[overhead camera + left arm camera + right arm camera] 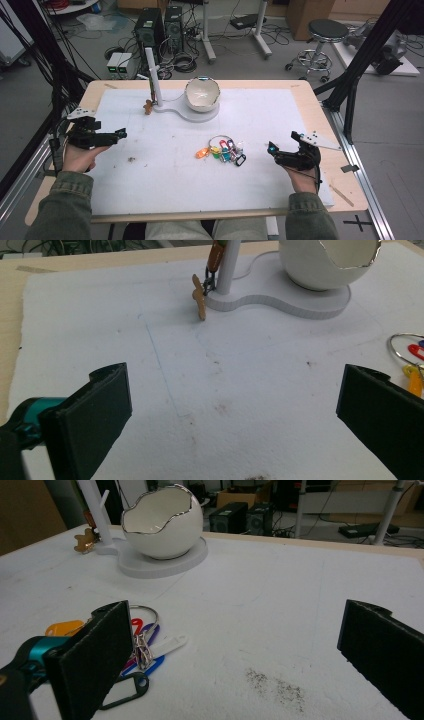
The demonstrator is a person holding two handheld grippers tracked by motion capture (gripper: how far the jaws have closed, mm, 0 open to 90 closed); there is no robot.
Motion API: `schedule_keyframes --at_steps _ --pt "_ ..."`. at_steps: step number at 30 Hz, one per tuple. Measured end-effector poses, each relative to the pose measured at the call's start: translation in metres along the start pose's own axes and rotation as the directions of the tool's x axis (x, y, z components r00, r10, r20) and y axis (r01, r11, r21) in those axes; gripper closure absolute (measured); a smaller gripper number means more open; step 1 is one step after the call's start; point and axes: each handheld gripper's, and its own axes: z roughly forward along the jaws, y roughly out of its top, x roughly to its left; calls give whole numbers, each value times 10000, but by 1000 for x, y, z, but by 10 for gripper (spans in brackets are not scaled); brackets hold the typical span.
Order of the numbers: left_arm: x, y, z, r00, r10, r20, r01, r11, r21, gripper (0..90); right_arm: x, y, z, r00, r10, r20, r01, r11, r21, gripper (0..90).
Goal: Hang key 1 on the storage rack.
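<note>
On the white mat (pixel 165 165), my left gripper (pixel 121 133) and right gripper (pixel 272 148) rest wide apart, empty. I judge the key-tag bunch (pixel 223 150) could snag and scatter if grabbed by one tag.

Jaws apart, white mat (pixel 125 355), eggshell bowl (pixel 325 265)

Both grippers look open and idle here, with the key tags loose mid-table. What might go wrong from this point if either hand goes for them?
1. The bunch of key tags lies splayed flat on the white mat; the right gripper, open beside it, might pinch one tag and leave the rest dangling.
2. The egg-shaped bowl stands just beyond; a swinging bunch might knock its jagged rim.
3. The left gripper, open, would probably pass near the small hanging charm on the post.
</note>
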Motion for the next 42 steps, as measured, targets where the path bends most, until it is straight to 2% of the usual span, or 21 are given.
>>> schedule_keyframes --at_steps 15,19,28,31,35,42 --pt "8 -21 -15 9998 -6 -209 -11 9967 -806 17 1 0 0 10000 -4 14 4 10000 18 7" --pt "11 -29 -17 9996 -85 -275 55 9941 -1084 16 1 0 1 10000 -42 3 42 10000 13 7" --pt "18 -48 -20 9985 -444 -330 399 9914 -1250 17 1 0 0 10000 0 -19 0 10000 46 7" --pt "19 -52 -22 9991 -406 -149 380 9881 -1488 17 2 0 0 10000 20 -23 -20 10000 75 7" --pt "21 -61 -22 9993 -316 -204 286 9907 -1333 17 2 0 0 10000 4 -19 -4 10000 79 7" --pt "23 -70 -20 9985 -432 -332 390 9922 -1182 17 4 -1 1 9999 -69 -76 70 9999 151 7"
